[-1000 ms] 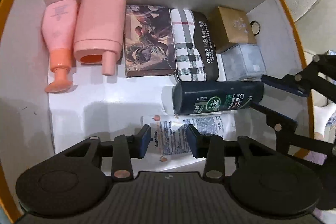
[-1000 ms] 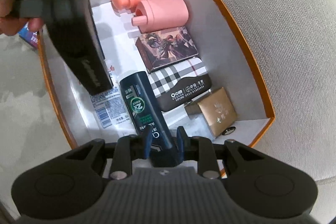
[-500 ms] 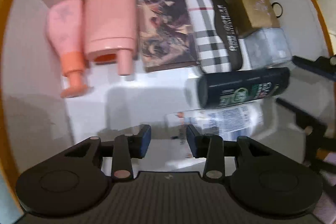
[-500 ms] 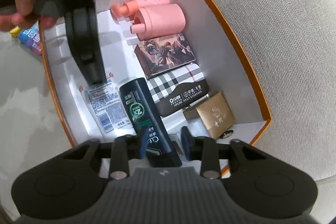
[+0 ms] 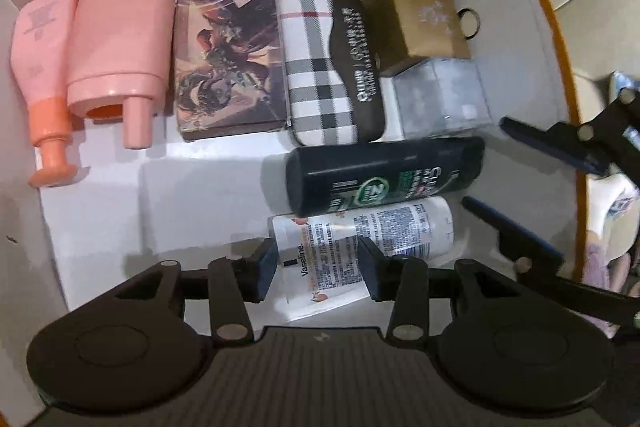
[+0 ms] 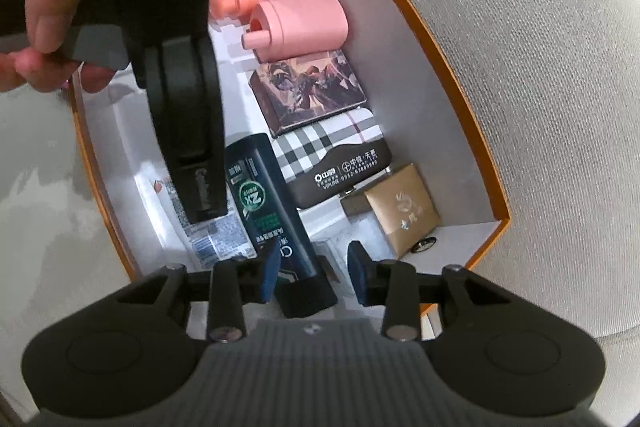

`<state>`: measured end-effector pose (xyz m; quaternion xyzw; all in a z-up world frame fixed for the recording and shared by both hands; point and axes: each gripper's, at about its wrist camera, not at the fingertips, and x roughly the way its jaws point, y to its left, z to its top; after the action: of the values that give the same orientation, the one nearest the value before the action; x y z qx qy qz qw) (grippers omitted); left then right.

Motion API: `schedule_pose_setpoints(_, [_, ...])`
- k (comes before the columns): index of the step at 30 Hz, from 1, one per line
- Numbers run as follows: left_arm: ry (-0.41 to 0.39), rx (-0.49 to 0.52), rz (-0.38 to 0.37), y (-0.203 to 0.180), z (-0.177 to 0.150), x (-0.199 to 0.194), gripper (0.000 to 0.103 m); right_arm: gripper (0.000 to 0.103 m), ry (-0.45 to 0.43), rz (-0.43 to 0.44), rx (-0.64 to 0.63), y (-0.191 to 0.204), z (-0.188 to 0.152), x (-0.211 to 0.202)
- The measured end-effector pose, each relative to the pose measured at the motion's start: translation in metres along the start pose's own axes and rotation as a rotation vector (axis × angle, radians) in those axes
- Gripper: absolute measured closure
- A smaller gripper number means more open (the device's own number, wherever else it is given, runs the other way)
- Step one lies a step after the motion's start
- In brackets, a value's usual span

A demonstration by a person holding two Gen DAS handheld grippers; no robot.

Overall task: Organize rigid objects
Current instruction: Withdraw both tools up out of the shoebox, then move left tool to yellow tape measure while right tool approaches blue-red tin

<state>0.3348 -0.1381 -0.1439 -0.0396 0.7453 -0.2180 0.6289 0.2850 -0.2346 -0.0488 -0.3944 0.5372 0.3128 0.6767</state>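
Observation:
A white box with an orange rim (image 5: 560, 39) holds the objects. A dark shampoo bottle (image 5: 384, 175) lies on its floor beside a white Vaseline tube (image 5: 360, 231). My left gripper (image 5: 318, 267) points down over the tube's printed end. Its jaws are opening with the tube between them, and I see no squeeze on it. My right gripper (image 6: 314, 269) stands open around the dark bottle's (image 6: 272, 211) cap end. Its left pad is close to the bottle and its right pad is clearly apart from it.
Along the far wall lie a pink pump bottle (image 5: 40, 67), a bigger pink bottle (image 5: 120, 39), a picture box (image 5: 228, 55), a plaid glasses case (image 5: 328, 63), a gold box (image 5: 424, 15) and a grey box (image 5: 440, 95). Beige cushion fabric (image 6: 540, 67) surrounds the box.
The right jaws have opened off the dark bottle, which now lies free. My left gripper came lower and closer over the Vaseline tube, and its jaws spread wider.

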Motion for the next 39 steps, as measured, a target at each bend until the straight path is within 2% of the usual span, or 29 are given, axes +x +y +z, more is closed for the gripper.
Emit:
schedule_pose_setpoints(8, [-0.012, 0.016, -0.135, -0.001, -0.010, 0.000, 0.052, 0.065, 0.009, -0.023, 0.013, 0.001, 0.001, -0.006])
schedule_pose_setpoints(12, [-0.054, 0.031, -0.103, -0.007, -0.019, -0.005, 0.049, 0.063, 0.011, -0.029, 0.016, 0.003, -0.002, -0.016])
schedule_pose_setpoints(14, [-0.085, 0.019, -0.126, -0.004, -0.028, -0.015, 0.045, 0.062, 0.004, -0.036, 0.022, 0.005, -0.003, -0.020])
schedule_pose_setpoints(17, [-0.153, 0.042, -0.145, -0.006, -0.043, -0.033, 0.045, 0.062, -0.015, -0.045, 0.042, 0.008, -0.003, -0.030])
schedule_pose_setpoints(22, [-0.334, 0.067, -0.080, -0.007, -0.069, -0.069, 0.045, 0.062, -0.046, -0.062, 0.064, 0.022, -0.001, -0.047])
schedule_pose_setpoints(26, [-0.444, 0.125, -0.014, -0.011, -0.096, -0.101, 0.045, 0.062, -0.077, -0.076, 0.081, 0.034, 0.001, -0.065])
schedule_pose_setpoints(28, [-0.510, 0.173, 0.013, -0.009, -0.112, -0.126, 0.045, 0.062, -0.111, -0.093, 0.110, 0.040, 0.000, -0.077])
schedule_pose_setpoints(31, [-0.609, 0.223, 0.059, -0.011, -0.138, -0.139, 0.045, 0.060, -0.178, -0.106, 0.185, 0.051, -0.004, -0.095])
schedule_pose_setpoints(36, [-0.692, 0.266, 0.119, 0.000, -0.174, -0.149, 0.044, 0.060, -0.295, -0.098, 0.331, 0.076, -0.015, -0.112])
schedule_pose_setpoints(39, [-0.712, 0.248, 0.138, 0.013, -0.192, -0.151, 0.044, 0.060, -0.340, -0.058, 0.462, 0.090, -0.020, -0.112])
